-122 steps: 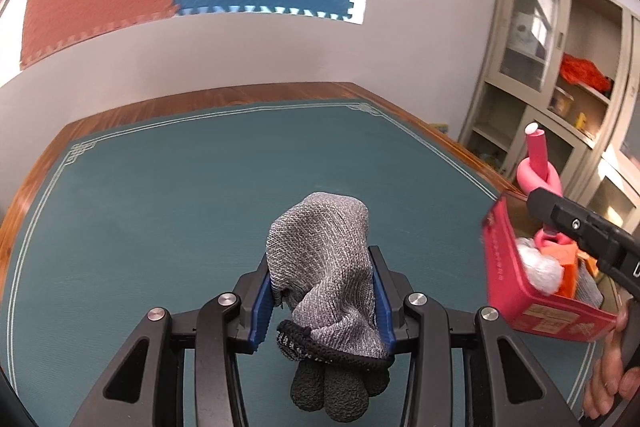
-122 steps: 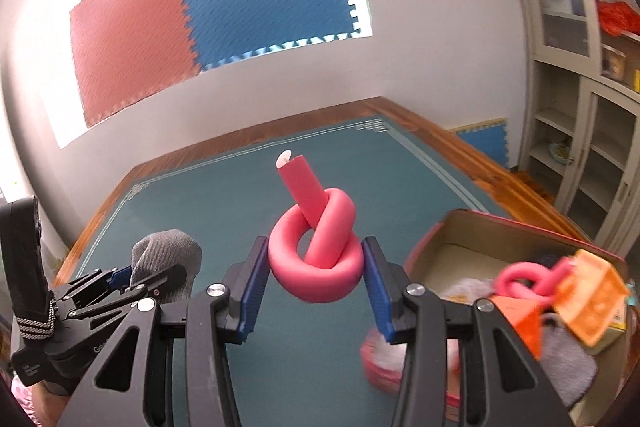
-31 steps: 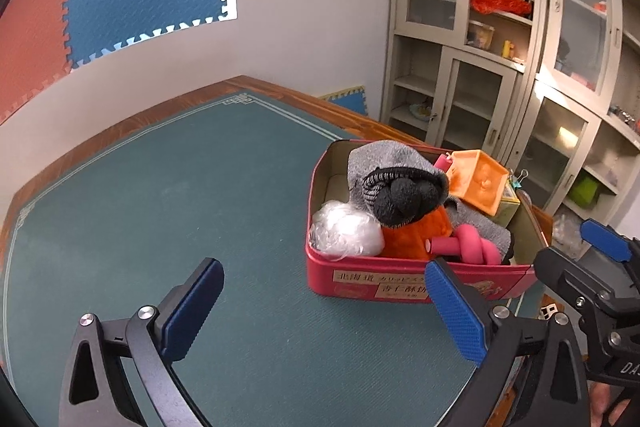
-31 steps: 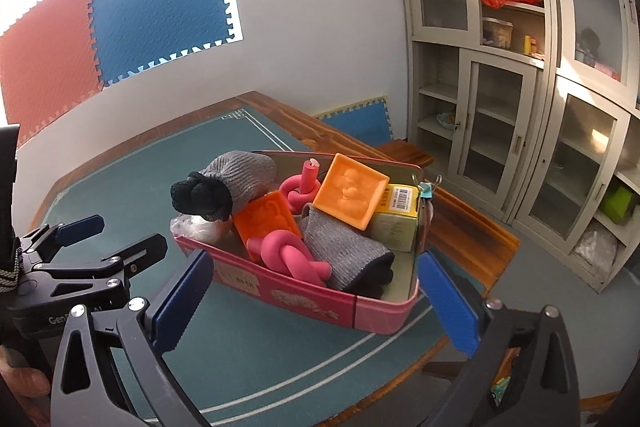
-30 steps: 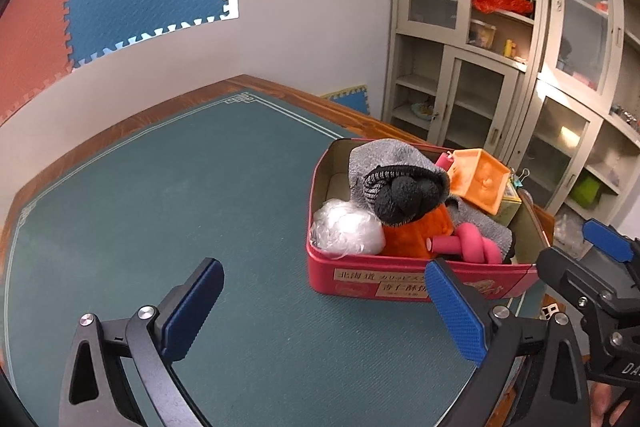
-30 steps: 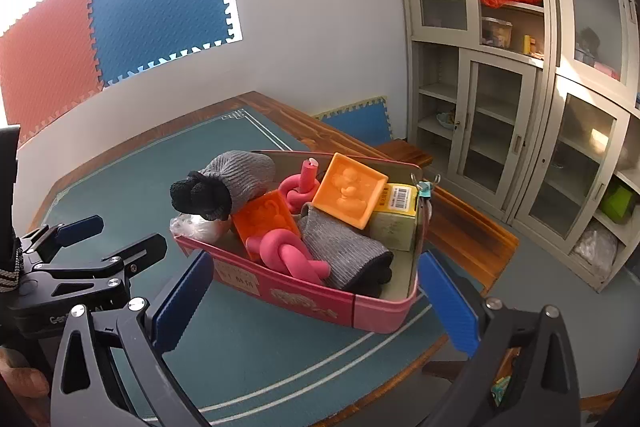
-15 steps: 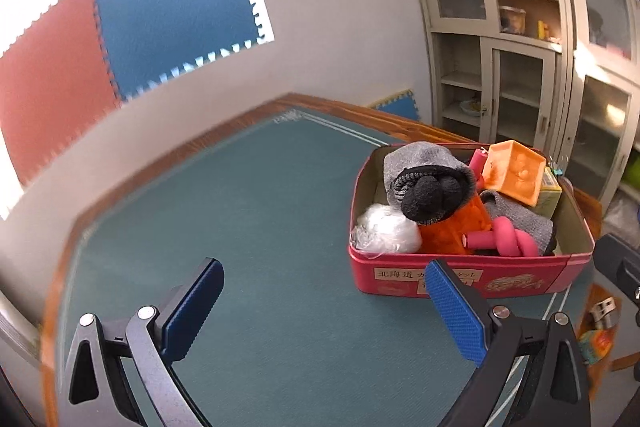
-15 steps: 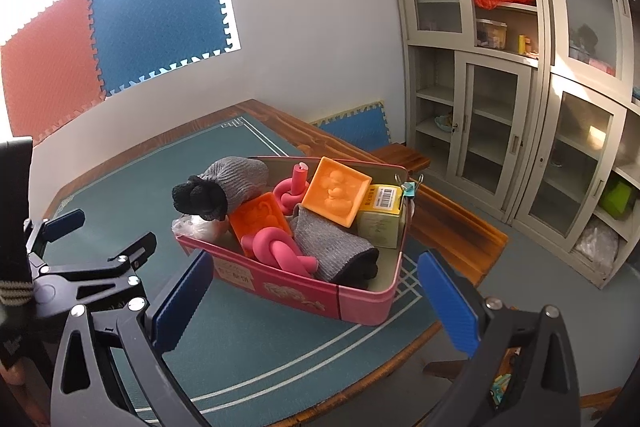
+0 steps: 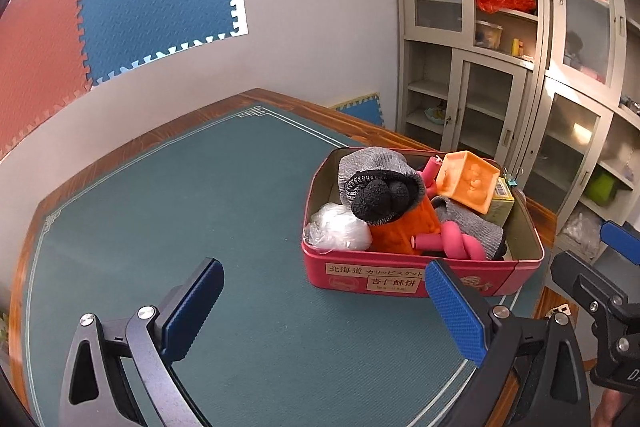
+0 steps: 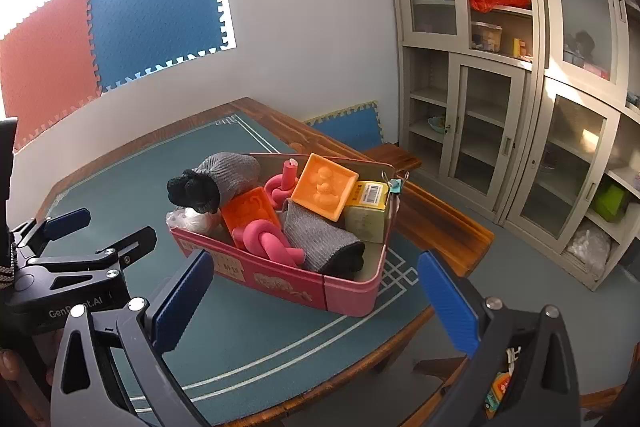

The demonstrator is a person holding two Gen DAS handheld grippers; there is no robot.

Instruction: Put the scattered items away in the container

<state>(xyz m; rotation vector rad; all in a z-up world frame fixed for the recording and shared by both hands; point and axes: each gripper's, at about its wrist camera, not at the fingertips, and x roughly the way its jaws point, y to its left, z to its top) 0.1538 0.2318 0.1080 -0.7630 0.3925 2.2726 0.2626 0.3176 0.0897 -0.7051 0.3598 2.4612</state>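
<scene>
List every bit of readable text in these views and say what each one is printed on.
"北海道" with katakana beside it, not sharp enough to quote: front label of the red tin.
"杏仁酥饼": boxed label below it on the tin.
"GenRobot.AI", partly hidden: body of the left gripper.
Barcode label on the yellow box: digits too small to read.

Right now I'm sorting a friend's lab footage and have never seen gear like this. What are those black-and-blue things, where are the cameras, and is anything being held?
They are hand-held tongs, one per hand, each carrying a wide-angle camera that looks along its fingers. One picture comes from the left tongs, the other from the right tongs. Both are open and hold nothing. On the green table stands a red tin filled with grey gloves, pink foam knots, orange blocks and a small yellow box.
</scene>
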